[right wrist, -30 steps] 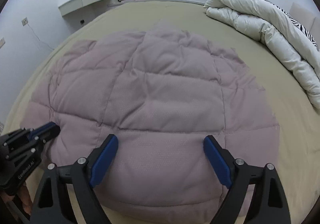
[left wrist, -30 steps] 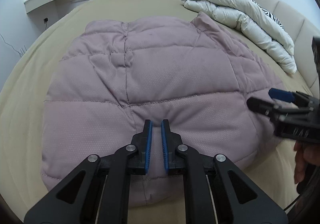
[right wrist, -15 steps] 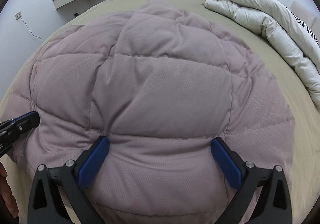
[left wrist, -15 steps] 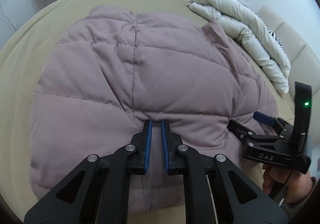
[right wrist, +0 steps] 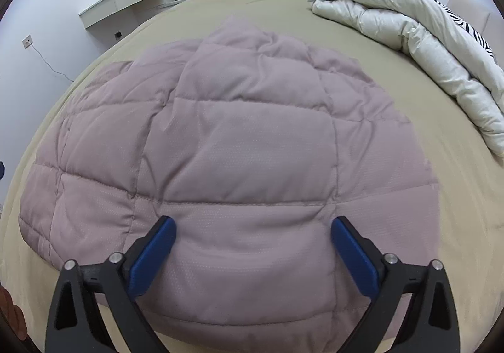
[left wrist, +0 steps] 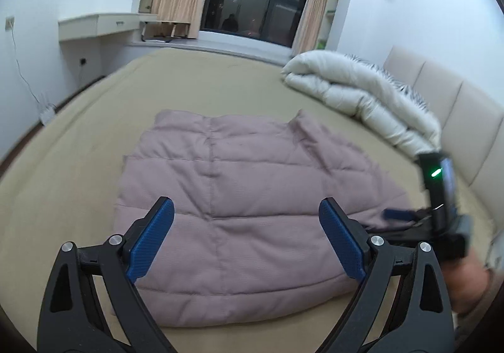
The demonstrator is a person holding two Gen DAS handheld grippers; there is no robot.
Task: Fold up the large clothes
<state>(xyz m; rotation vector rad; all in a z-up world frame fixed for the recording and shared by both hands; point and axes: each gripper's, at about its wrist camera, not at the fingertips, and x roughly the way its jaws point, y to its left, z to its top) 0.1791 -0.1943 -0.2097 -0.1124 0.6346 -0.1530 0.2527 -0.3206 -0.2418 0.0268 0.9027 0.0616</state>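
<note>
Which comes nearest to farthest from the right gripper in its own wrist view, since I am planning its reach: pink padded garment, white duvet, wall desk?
1. pink padded garment, directly under and ahead of the right gripper.
2. white duvet, far right on the bed.
3. wall desk, far left, beyond the bed.

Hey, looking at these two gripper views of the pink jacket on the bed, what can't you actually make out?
- Pink jacket: right wrist view, near hem hidden behind the open right gripper.
- Jacket's sleeves and front: neither view shows them; they may be folded under.
- Right gripper in the left wrist view: motion-blurred and cut off by the edge; the open left gripper covers part.
- White duvet: right edge crops its far end.
</note>
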